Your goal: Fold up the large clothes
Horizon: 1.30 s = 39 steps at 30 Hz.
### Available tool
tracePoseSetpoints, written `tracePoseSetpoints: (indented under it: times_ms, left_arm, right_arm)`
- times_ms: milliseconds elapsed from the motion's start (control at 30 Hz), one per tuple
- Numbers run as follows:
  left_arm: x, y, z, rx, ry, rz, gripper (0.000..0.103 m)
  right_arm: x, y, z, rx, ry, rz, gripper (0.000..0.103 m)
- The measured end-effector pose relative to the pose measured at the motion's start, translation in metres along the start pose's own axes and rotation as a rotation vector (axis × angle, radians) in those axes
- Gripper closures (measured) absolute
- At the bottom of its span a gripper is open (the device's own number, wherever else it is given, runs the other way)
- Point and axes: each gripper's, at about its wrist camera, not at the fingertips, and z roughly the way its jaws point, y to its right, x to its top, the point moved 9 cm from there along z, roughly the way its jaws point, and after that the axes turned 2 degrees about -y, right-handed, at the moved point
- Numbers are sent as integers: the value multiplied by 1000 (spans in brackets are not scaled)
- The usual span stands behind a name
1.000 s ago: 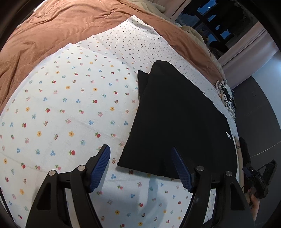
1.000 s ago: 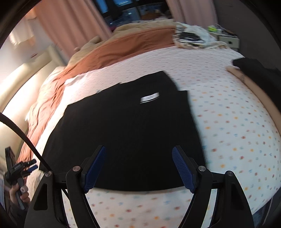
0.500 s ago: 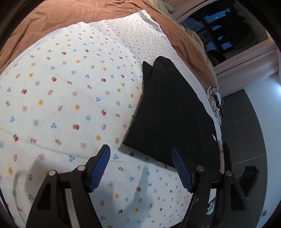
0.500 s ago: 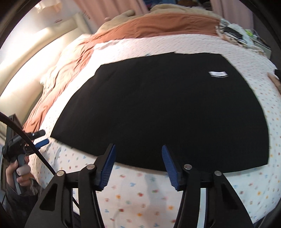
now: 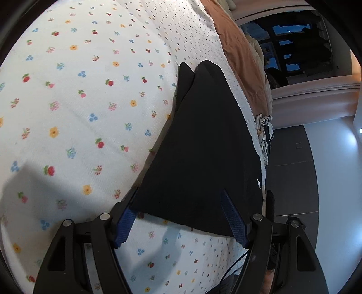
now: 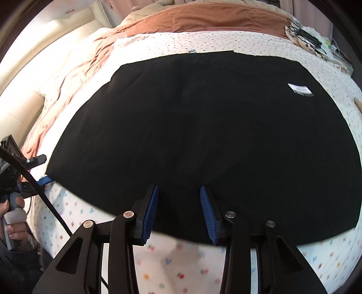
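A black garment point(image 5: 203, 153) lies flat and partly folded on the flowered bed sheet point(image 5: 74, 117). It fills the middle of the right wrist view point(image 6: 199, 135), with a white label point(image 6: 300, 89) near its far right. My left gripper point(image 5: 179, 217) is open, its blue pads straddling the garment's near corner. My right gripper point(image 6: 178, 203) is open but narrowed, its fingertips over the garment's near edge. The left gripper also shows at the left edge of the right wrist view point(image 6: 44, 180), at the garment's left corner.
A rust-brown blanket point(image 6: 203, 18) covers the far side of the bed. Cables and small items point(image 6: 312, 40) lie at the far right corner. A dark floor point(image 5: 294, 158) and window point(image 5: 294, 34) lie beyond the bed's edge. A cream headboard point(image 6: 34, 67) stands at left.
Both grippers have moved closer to the garment's near edge. The right gripper's jaws have narrowed. The left gripper now straddles the garment's corner.
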Motion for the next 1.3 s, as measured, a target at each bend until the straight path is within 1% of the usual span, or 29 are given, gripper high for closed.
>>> tracePoseSetpoints:
  times_ms: [67,200,233,300,333,367,400,467,667,733,800,833,900,933,1033,1067,1133,1300]
  left_arm:
    - [4,5,7,-28,-2,-3,31]
    - [9,13,11,-68,18,8,32]
    - [11,13,11,-67,29,11,35]
    - [13,10,13,-48,47,11,47]
    - [14,7,14,-39,49,6,50]
    - [15,5,15,-34,51,2,55]
    - [16,3,16,-32,51,-1,57]
    - [17,3,17,-35,53,-4,57]
    - [17,5,20,-11,56,-6,57]
    - [19,4,22,5,59,-8,63]
    - [20,2,25,21,58,-15,74]
    - [20,2,26,19,58,-18,76]
    - [20,3,24,12,59,-22,84]
    - [20,5,22,5,62,-16,85]
    - [23,15,16,-30,77,-9,87]
    - [24,19,13,-52,81,-13,87]
    - [27,28,8,-79,91,-9,88]
    - [30,63,-6,-104,123,56,89]
  right_arm:
    - [6,-2,9,-11,-6,7,71]
    - [30,-3,21,-3,4,17,71]
    - [34,-2,23,-4,6,18,72]
    - [48,1,31,-9,14,23,72]
    - [54,2,34,-11,16,24,72]
    - [59,4,37,-12,18,23,72]
    - [65,4,41,-12,19,21,72]
    - [77,7,50,-17,22,18,72]
    - [111,20,74,-26,33,51,74]
    - [120,24,82,-20,35,66,74]
    - [127,30,88,-5,31,86,74]
    - [129,32,88,9,29,95,74]
    - [129,34,84,59,33,125,74]
    - [127,34,79,76,43,132,74]
    - [114,33,63,106,71,123,74]
    - [110,32,62,112,66,97,74]
    - [98,31,57,142,58,99,74]
    - [60,24,49,212,32,120,74]
